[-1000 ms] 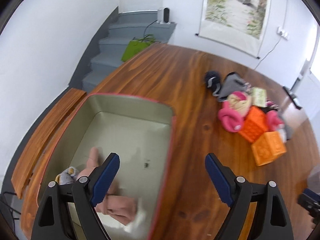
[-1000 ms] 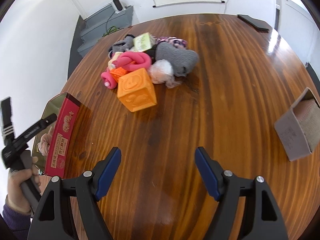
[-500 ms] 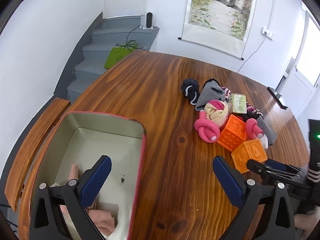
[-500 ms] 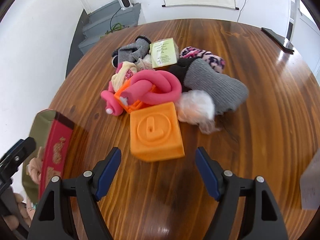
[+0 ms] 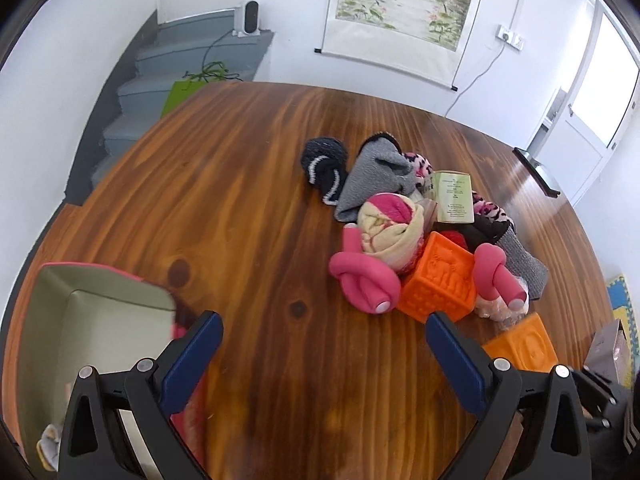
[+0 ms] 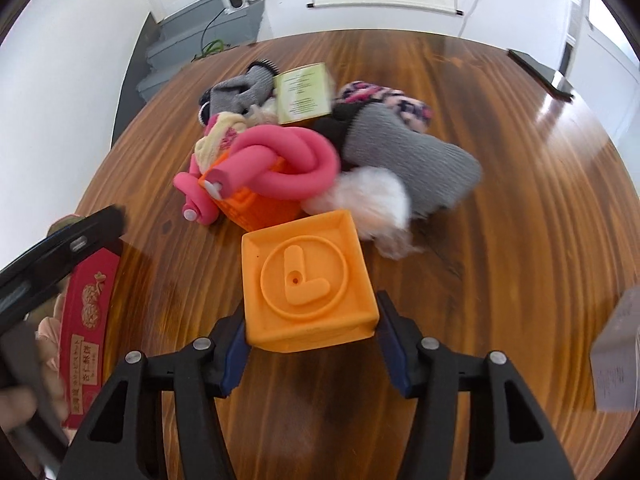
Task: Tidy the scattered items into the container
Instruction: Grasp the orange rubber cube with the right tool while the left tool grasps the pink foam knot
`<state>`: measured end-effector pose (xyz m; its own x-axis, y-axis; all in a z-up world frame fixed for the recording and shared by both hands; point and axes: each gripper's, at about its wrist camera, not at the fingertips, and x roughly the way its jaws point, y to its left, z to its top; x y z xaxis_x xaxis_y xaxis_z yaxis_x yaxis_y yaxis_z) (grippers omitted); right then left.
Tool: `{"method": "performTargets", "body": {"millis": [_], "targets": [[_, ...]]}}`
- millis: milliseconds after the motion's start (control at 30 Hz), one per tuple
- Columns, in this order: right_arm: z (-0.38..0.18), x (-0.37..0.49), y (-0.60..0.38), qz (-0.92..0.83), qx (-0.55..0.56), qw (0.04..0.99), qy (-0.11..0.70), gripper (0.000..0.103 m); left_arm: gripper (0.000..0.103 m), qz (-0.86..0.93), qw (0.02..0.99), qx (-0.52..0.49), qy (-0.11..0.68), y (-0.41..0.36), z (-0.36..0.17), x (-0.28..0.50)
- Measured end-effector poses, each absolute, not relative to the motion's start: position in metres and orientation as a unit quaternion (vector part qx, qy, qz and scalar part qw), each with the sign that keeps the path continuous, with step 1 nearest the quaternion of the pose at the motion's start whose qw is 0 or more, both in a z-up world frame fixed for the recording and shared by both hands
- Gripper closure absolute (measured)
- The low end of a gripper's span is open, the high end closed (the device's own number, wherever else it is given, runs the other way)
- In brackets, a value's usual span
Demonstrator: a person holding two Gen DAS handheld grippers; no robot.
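Note:
My right gripper [image 6: 310, 340] has its jaws closing on an orange cube [image 6: 304, 280] embossed with an L, and both pads meet the cube's sides near its front. Behind it lies the pile: a second orange cube [image 6: 256, 208], a knotted pink tube [image 6: 288, 168], a grey sock [image 6: 408, 160] and a white fluffy ball [image 6: 364, 196]. My left gripper [image 5: 320, 360] hangs wide open and empty over bare wood, with the pile ahead on the right. The red-sided container [image 5: 100, 304] sits at its lower left, with cloth items inside.
A dark striped sock [image 5: 324, 164], a rolled pink and cream sock [image 5: 388, 220] and a green card [image 5: 454, 196] also lie in the pile. A grey cardboard box [image 6: 616, 352] stands at the right. A dark flat object [image 6: 540, 72] rests at the far edge. Stairs [image 5: 160, 92] lie beyond.
My left gripper swung right from above the container to bare table, its jaws widening. My right gripper advanced to the L cube and narrowed its jaws onto it.

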<state>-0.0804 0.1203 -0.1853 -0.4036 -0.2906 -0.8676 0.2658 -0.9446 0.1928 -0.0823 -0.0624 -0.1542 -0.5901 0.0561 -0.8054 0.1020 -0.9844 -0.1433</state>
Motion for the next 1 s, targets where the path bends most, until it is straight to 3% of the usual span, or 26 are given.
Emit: {"method": "performTargets", "body": {"millis": [667, 800, 867, 933, 1000], "targets": [[-0.192, -0.048, 0.148, -0.829, 0.538, 0.149, -0.038, 0.042, 0.001, -0.872, 0.023, 0.478, 0.098, -0.061, -0.198, -0.144], [-0.192, -0.047, 0.145, -0.829, 0.539, 0.146, -0.03, 0.042, 0.002, -0.867, 0.01, 0.479, 0.136, -0.07, -0.207, -0.141], [-0.193, -0.047, 0.144, -0.83, 0.538, 0.144, -0.027, 0.042, 0.007, -0.861, 0.001, 0.484, 0.155, -0.074, -0.211, -0.14], [-0.19, -0.045, 0.144, -0.832, 0.535, 0.144, -0.024, 0.042, 0.022, -0.865, -0.007, 0.488, 0.119, -0.065, -0.212, -0.138], [-0.187, -0.042, 0.144, -0.836, 0.53, 0.145, -0.019, 0.042, 0.043, -0.868, -0.025, 0.487, 0.095, -0.053, -0.211, -0.134]]}}
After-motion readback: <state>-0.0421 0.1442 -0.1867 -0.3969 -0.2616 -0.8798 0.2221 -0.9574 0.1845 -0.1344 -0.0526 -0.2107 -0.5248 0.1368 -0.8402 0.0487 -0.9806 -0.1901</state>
